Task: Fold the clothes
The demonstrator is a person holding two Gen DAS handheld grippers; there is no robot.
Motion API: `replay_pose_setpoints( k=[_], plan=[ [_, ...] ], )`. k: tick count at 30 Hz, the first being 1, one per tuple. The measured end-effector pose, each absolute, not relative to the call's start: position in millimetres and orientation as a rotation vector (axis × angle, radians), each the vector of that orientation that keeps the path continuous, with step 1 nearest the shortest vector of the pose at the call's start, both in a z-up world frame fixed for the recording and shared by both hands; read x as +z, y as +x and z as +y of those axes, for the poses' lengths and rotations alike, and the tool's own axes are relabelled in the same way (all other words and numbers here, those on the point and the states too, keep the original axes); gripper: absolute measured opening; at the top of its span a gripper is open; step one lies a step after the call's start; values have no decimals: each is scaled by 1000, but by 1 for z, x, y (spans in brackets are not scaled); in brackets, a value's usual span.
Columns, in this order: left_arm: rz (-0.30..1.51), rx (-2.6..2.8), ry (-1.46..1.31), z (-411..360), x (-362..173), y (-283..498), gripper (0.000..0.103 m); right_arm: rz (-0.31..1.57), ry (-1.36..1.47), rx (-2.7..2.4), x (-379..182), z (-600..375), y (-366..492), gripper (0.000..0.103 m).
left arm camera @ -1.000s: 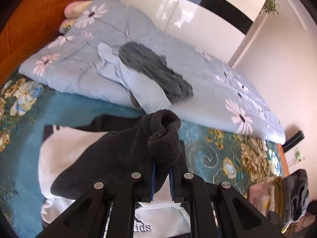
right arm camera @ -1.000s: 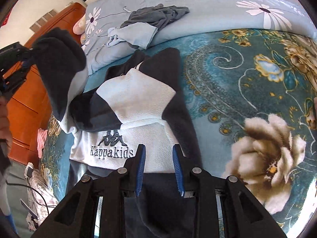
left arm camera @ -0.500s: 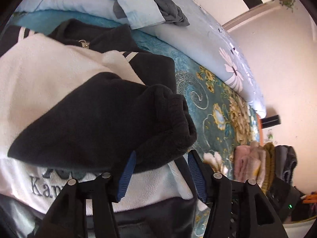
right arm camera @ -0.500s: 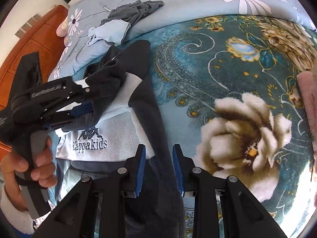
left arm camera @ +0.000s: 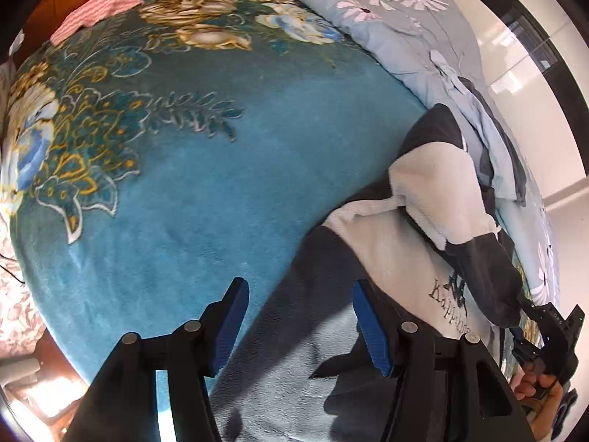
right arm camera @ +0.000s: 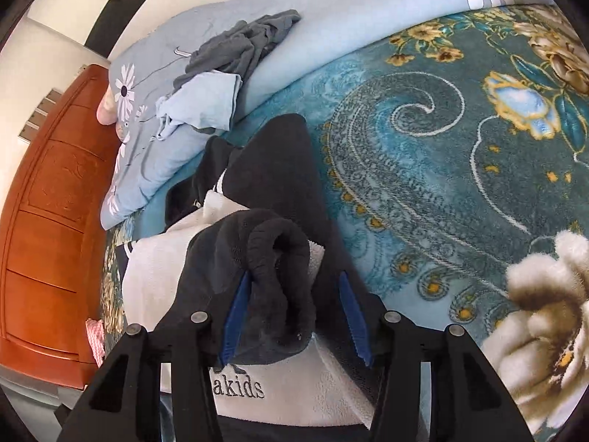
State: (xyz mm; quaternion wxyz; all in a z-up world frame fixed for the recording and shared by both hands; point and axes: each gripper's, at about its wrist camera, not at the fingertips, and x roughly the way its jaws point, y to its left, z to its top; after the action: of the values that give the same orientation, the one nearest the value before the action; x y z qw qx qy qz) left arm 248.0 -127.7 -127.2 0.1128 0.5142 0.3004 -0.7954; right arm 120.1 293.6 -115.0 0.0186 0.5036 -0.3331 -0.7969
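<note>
Home bedroom, quilt [right arm camera: 331, 18], wooden headboard [right arm camera: 48, 221]

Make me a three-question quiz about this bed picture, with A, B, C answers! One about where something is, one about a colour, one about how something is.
1. Where does the grey crumpled garment lie?
A. on the pale blue quilt
B. on the floor
C. inside a drawer

2. What colour are the pads of the right tongs?
A. red
B. blue
C. yellow

3. How does the sweatshirt's dark sleeve cuff lie?
A. stretched straight out sideways
B. hanging off the bed
C. folded over the white chest

Answers: 1 A, it rests on the flowered quilt. 2 B, both pads are blue. 3 C, the cuff sits on the white front, between the opening tongs.
</note>
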Motion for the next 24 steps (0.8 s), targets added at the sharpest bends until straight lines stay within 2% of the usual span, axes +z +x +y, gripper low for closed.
replay_pose_setpoints(
  k=[2,3,5,7,9,13,15,16,17,22,24],
  plan=[
    [892,-2325,1515,-132,-132,256,63,-1029,1572,-2461,-112,288,120,50],
    [894,-2323,1527,-131,-134,258,63,-962,1590,-2481,-107,282,118,49],
    [902,-2319,1556,-126,-139,257,63,-828,1620,-2514,-99,271,114,30],
    [914,-2330,1571,-124,-140,257,63,-721,1615,-2500,-90,260,107,19],
    [906,-2350,1568,-122,-137,258,63,-617,1596,-2488,-81,250,100,17],
    [933,-2331,1558,-130,-136,259,63,-456,1251,-2529,-18,237,100,16],
    [979,-2309,1558,-135,-139,262,63,-438,1023,-2546,4,243,107,16],
    [999,-2299,1561,-137,-142,263,63,-423,1039,-2568,-1,248,104,16],
    [1007,-2291,1570,-137,-144,264,63,-417,1067,-2586,-9,254,101,16],
    [938,-2316,1604,-135,-142,270,63,-679,1588,-2474,-110,294,76,16],
    [934,-2315,1624,-136,-144,271,63,-765,1559,-2472,-113,300,79,17]
  ],
)
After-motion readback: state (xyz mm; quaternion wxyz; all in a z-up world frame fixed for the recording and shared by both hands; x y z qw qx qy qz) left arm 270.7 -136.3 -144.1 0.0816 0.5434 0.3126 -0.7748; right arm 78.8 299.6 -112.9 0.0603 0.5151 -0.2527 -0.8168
